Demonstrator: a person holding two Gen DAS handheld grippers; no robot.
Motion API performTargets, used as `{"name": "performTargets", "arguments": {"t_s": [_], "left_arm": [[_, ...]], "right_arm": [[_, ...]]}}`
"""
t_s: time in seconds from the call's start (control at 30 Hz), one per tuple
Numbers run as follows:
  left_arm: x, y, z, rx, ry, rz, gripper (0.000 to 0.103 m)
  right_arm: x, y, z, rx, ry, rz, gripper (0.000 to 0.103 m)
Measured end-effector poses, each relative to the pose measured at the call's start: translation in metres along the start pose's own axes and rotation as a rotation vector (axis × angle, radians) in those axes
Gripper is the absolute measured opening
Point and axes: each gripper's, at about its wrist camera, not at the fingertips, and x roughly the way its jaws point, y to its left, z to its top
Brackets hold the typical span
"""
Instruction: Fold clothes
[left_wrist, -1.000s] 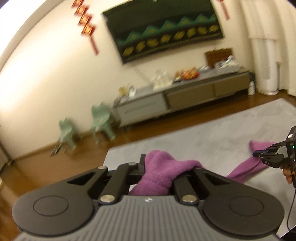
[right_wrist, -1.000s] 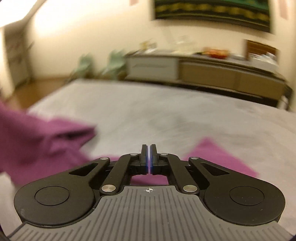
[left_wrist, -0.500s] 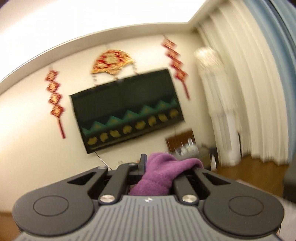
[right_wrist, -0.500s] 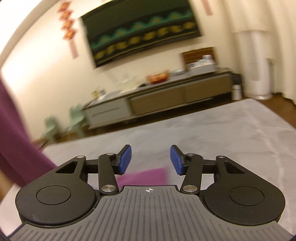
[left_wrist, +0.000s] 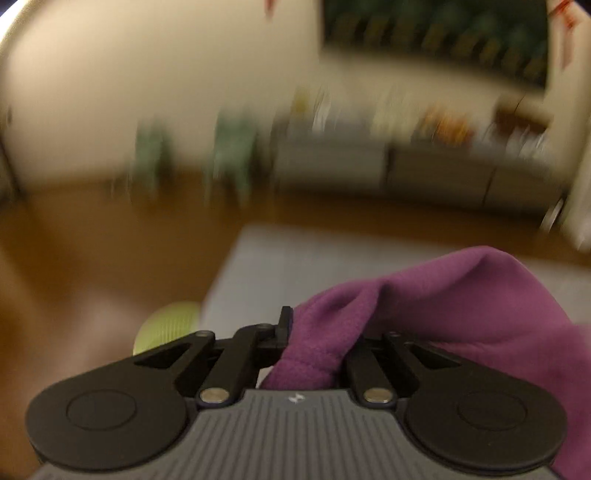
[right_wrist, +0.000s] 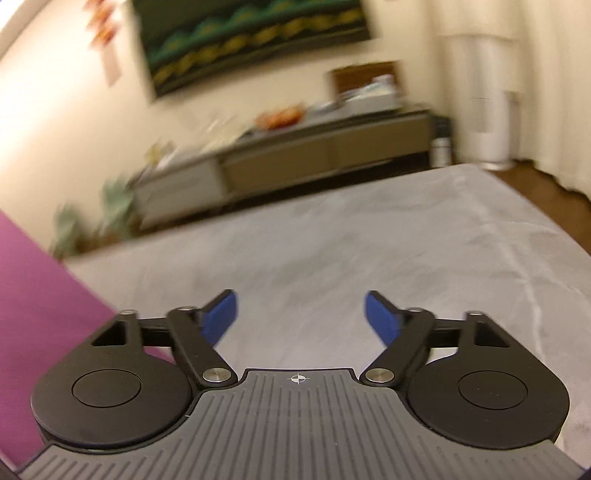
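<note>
Our left claw is clamped on the soft purple fleece; it droops limp, so our right claw, just spread apart and empty, should pinch a hem

Purple garment cut off right; background blurred.

Both wrist views look low across the grey bed toward the sideboard.
</note>
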Motion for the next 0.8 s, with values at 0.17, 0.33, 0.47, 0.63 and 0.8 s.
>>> {"name": "performTargets", "arguments": {"t_s": [0.17, 0.33, 0.47, 0.63, 0.8], "left_arm": [[0.086, 0.024, -0.122, -0.032, 0.11, -0.126, 0.005], [0.065, 0.045, -0.149, 0.019, -0.026, -0.228, 0.005], [0.039, 0.055, -0.133, 0.039, -0.167, -0.337, 0.005], [0.024, 0.04, -0.122, 0.069, -0.276, -0.453, 0.005], [-0.023, -0.005, -0.101, 0.141, -0.415, -0.515, 0.005]], "right_arm": [[0.016, 0.027, -0.03, -0.198, 0.118, 0.027, 0.092], [0.034, 0.028, -0.063, -0.286, 0.255, -0.055, 0.092], [0.049, 0.02, -0.073, -0.258, 0.282, -0.135, 0.09], [0.056, 0.018, -0.072, -0.195, 0.302, -0.021, 0.024], [0.025, 0.016, -0.053, -0.139, 0.171, -0.047, 0.003]]}}
